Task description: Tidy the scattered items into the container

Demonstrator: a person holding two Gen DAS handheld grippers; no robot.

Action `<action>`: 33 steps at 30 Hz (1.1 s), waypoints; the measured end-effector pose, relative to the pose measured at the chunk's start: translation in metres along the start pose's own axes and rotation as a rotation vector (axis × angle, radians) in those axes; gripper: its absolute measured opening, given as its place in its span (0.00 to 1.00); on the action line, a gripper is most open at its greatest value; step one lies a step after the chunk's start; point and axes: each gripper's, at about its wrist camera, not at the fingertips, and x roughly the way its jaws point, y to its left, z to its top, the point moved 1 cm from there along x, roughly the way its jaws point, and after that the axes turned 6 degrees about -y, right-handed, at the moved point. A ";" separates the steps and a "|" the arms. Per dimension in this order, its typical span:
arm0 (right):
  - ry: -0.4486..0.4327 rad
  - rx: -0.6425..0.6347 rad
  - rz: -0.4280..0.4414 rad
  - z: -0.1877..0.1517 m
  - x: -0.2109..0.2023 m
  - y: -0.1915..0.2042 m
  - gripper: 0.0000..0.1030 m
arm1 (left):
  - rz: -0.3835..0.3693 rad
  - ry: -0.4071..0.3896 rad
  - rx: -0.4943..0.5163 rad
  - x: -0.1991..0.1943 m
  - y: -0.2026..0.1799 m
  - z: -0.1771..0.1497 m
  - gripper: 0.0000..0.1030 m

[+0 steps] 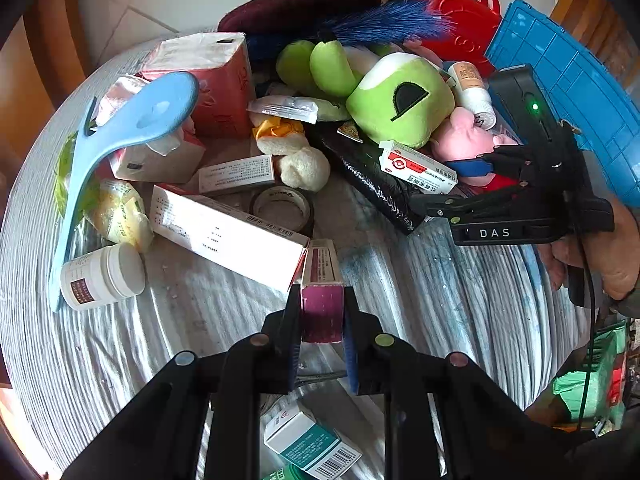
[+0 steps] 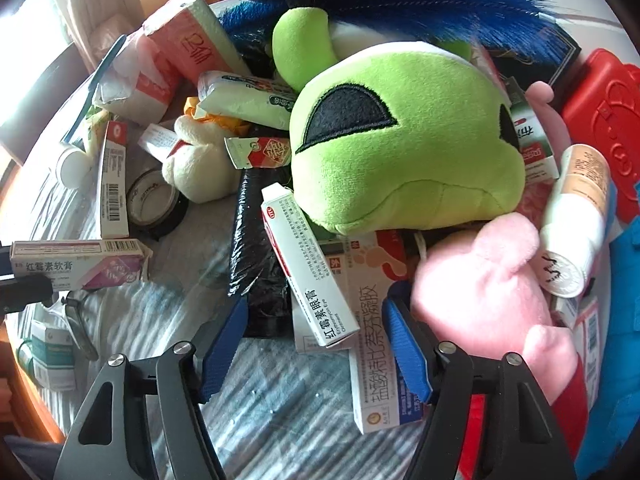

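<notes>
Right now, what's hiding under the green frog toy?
Under the green frog plush you can see the top end of a white eye-ointment box, a black plastic-wrapped bundle and part of a pink plush. Whatever lies directly beneath its middle is covered.

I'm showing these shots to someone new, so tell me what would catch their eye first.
The bright green plush toy dominates the middle of the heap, with a blue feathery duster behind it and a pink plush toy to its right. Nearer, the left hand-held gripper is shut on a small purple-ended box, while the right hand-held gripper is open around an eye ointment box.
</notes>
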 end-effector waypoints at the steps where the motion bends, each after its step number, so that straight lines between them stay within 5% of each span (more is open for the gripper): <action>1: -0.002 0.002 0.008 0.000 -0.001 0.000 0.56 | -0.001 -0.003 -0.001 -0.001 0.000 0.000 0.17; 3: -0.001 -0.006 0.009 -0.001 -0.004 0.003 0.31 | -0.004 -0.008 -0.001 -0.003 -0.001 0.001 0.17; 5: 0.003 0.000 0.012 -0.003 -0.006 0.002 0.21 | -0.007 -0.014 0.002 -0.005 -0.003 0.003 0.17; 33: -0.134 0.112 -0.001 -0.026 -0.126 -0.002 0.17 | -0.009 -0.145 0.011 -0.058 -0.018 0.025 0.17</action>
